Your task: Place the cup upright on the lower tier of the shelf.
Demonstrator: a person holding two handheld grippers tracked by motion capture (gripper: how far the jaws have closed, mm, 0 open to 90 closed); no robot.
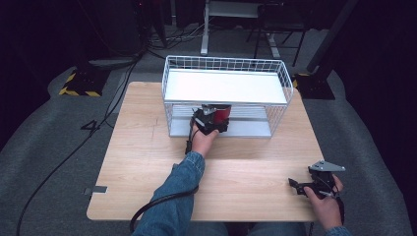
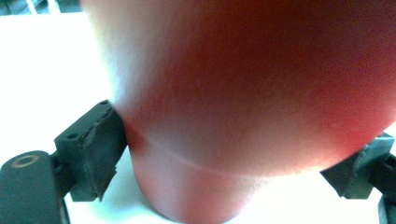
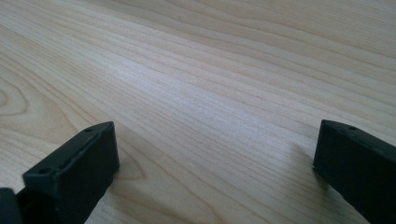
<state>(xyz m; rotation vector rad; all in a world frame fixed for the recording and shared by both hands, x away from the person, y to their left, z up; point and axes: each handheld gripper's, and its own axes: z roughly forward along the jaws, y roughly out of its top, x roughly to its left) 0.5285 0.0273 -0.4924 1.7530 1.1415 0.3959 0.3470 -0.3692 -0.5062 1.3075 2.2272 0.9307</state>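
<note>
On the far half of the wooden desk point(image 1: 147, 162), in the high view, stands a white wire rack point(image 1: 226, 93) with a white top shelf and a lower shelf under it. The left gripper point(image 1: 212, 118) reaches to the front of the lower level, and there it holds a red cup point(image 1: 222, 113) — the cup is at the open front of the rack, just under the top shelf. The left hand point(image 1: 202, 140) and its blue denim sleeve point(image 1: 177, 196) come from the bottom edge. The right gripper point(image 1: 302, 187) rests near the right front corner of the desk, well apart from the rack, with the grey three-cornered plate on top and the right hand point(image 1: 327, 204) behind it. In the left gripper view, the red cup point(image 2: 252, 102) is very close and blurred; the two black jaws press against its sides, one at each side, above a bright white surface point(image 2: 46, 84). In the right gripper view, the two black jaws stand wide apart with nothing between them — between them shows the pale wood grain of the desk point(image 3: 210, 84), and the jaws are low over it.
</note>
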